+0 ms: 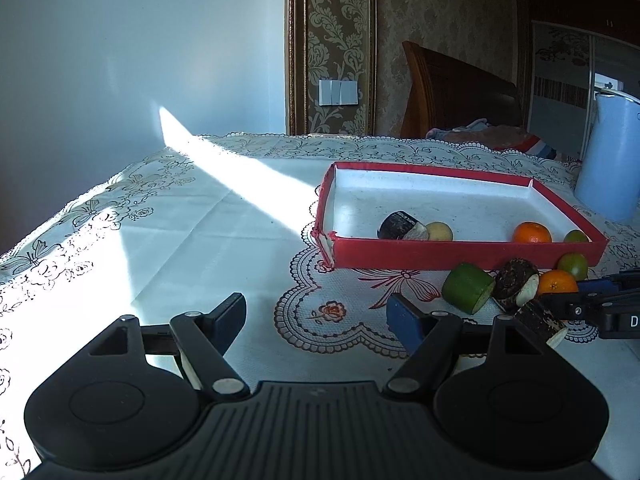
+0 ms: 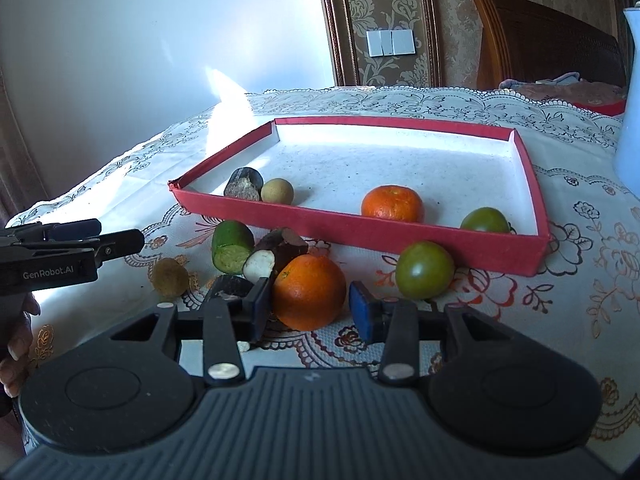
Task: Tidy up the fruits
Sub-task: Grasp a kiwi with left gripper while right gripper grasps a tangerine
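A red tray [image 2: 360,226] [image 1: 460,254] holds a dark cut piece [image 2: 243,184], a small tan fruit [image 2: 277,191], an orange [image 2: 392,203] and a green tomato [image 2: 485,221]. In front of it lie a green cucumber piece [image 2: 232,246], dark cut pieces [image 2: 276,254], a brown round fruit [image 2: 170,277], an orange [image 2: 309,292] and a green tomato [image 2: 425,269]. My right gripper [image 2: 308,312] is open with its fingers on either side of the near orange. My left gripper [image 1: 316,320] is open and empty over the cloth, left of the fruit.
A light blue jug [image 1: 610,156] stands at the right behind the tray. The table carries a lace-patterned cloth [image 1: 200,240] with a sunlit strip. A wooden headboard [image 1: 460,92] and a wall are beyond the far edge.
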